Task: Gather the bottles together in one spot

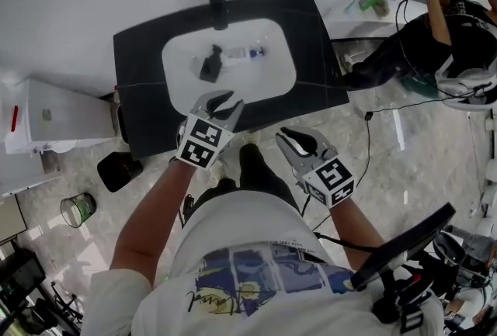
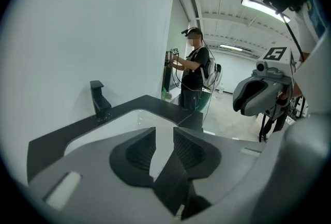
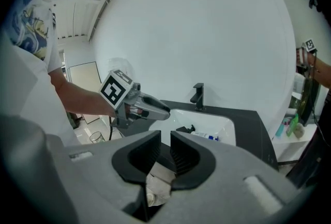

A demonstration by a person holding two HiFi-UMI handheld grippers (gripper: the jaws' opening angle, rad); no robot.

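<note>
Black bottle (image 1: 210, 64) and clear bottle (image 1: 247, 53) lie in the sink (image 1: 272, 80); left gripper (image 1: 221, 104) and right gripper (image 1: 293, 139) hover, jaws parted and empty, ready for grasping.

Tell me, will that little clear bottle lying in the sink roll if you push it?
Probably: the little bottle lies on its side and looks round, so a nudge may roll it. The sink looks smooth and dished, so it might slide downhill. Being small, it is likely light.

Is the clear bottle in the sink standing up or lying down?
Lying down: the clear bottle lies lengthwise on the floor of the white basin, near the dark bottle.
</note>
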